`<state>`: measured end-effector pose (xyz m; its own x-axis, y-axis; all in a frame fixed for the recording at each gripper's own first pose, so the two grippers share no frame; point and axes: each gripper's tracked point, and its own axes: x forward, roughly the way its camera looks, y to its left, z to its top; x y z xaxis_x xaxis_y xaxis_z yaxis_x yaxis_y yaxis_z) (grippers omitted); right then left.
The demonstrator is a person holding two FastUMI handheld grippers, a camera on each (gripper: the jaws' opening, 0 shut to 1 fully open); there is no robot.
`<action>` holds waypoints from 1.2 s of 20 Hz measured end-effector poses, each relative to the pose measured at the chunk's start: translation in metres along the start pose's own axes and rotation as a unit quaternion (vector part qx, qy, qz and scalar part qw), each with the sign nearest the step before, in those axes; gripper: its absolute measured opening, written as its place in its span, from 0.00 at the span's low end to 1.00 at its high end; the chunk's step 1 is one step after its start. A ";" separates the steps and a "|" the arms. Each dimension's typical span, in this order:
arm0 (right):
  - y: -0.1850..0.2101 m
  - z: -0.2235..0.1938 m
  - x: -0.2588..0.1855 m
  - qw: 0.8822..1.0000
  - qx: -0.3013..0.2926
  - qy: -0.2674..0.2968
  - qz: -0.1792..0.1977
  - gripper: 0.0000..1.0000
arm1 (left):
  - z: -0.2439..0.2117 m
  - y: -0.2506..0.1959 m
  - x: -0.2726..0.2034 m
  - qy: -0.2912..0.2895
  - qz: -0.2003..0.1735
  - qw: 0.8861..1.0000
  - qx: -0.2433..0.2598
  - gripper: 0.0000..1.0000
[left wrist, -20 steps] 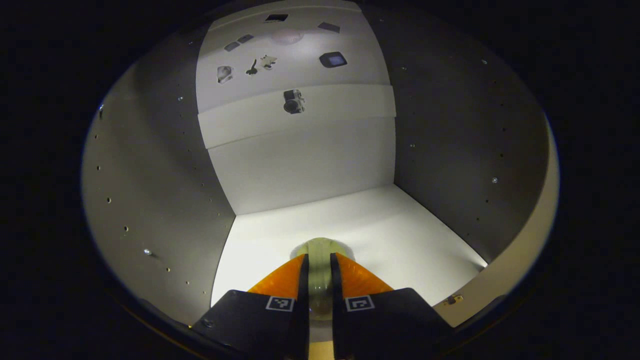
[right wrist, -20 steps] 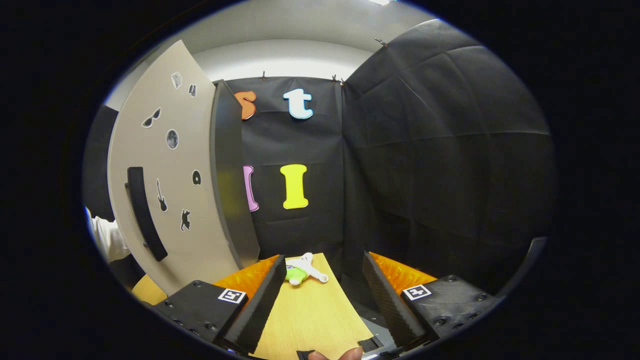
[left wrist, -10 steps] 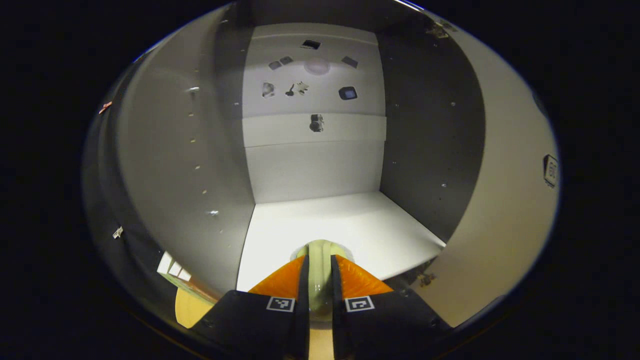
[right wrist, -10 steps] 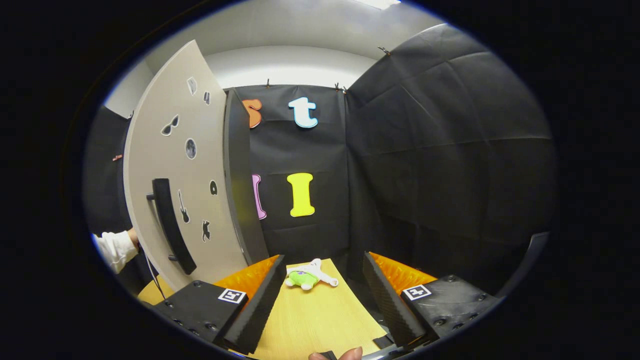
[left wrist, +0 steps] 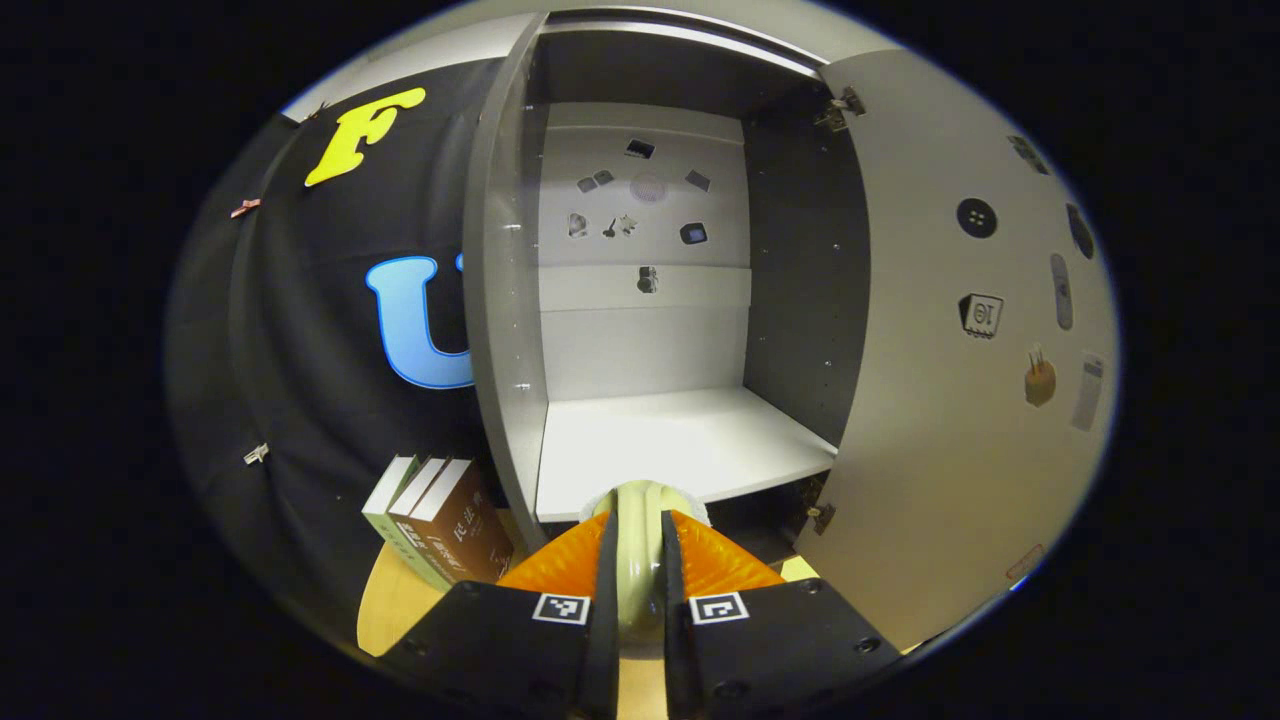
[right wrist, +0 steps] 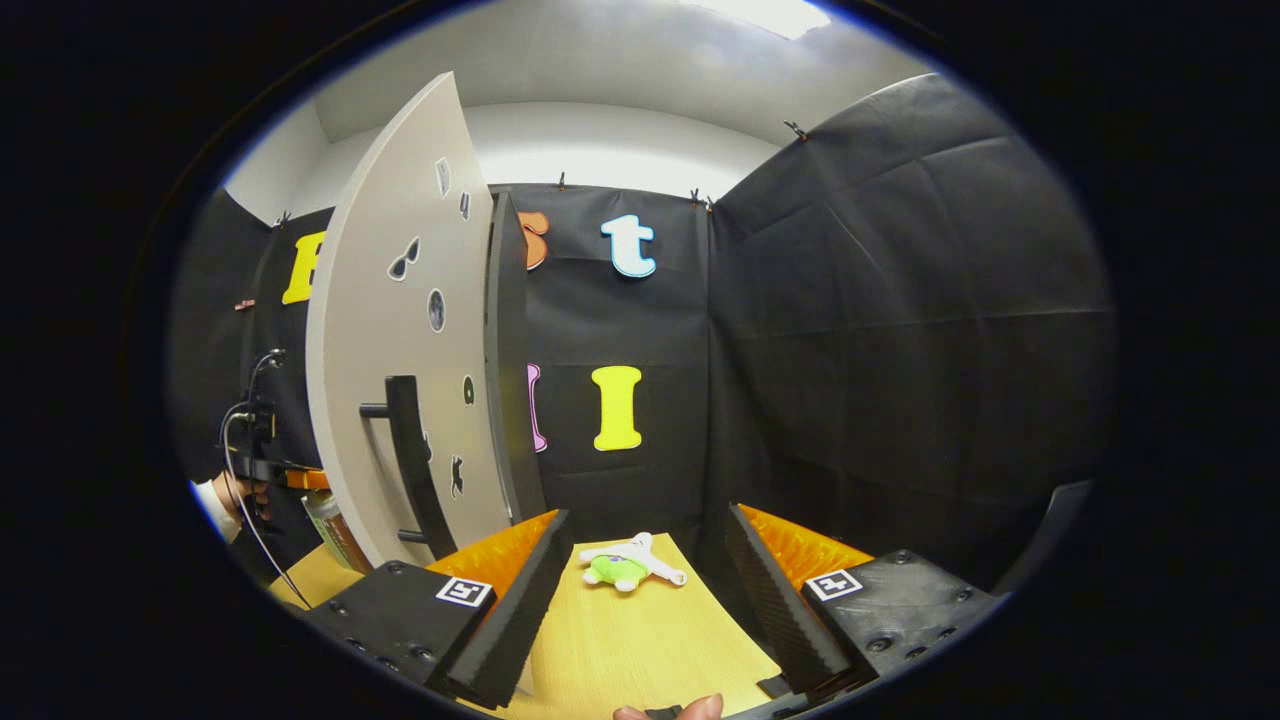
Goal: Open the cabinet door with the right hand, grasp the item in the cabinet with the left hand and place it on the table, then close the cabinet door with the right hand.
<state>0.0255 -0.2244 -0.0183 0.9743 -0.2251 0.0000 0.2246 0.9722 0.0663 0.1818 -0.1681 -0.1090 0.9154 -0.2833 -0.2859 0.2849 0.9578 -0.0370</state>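
Note:
The grey cabinet (left wrist: 505,300) stands open, and its white shelf (left wrist: 660,440) is bare and lit. Its door (left wrist: 930,420) is swung out to the right in the left gripper view. My left gripper (left wrist: 638,520) is shut on a pale, rounded item (left wrist: 638,560) and holds it just in front of the shelf's front edge. In the right gripper view the door's outer face (right wrist: 400,330) with its black handle (right wrist: 410,460) is at the left. My right gripper (right wrist: 648,512) is open over the wooden table (right wrist: 620,650), to the right of the handle and apart from it.
Three books (left wrist: 435,520) stand on the table left of the cabinet. A small green and white plush toy (right wrist: 625,565) lies on the table ahead of my right gripper. A sleeved hand (right wrist: 225,495) with a cable shows beyond the door's left edge.
My left gripper has drawn back out of the cabinet with the pale item still held; the whole cabinet front and the books have come into sight. The right gripper stayed open and shifted slightly.

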 end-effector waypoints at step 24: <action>0.018 0.013 0.015 1.000 -0.007 -0.004 -0.019 0.98 | -0.272 -0.093 -0.057 0.061 0.029 0.998 -0.001 0.22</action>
<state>0.0444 -0.2109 -0.0036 0.9647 -0.2632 0.0061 0.2626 0.9635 0.0528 0.0262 -0.2281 -0.3497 0.8891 -0.2189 -0.4019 0.2311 0.9728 -0.0186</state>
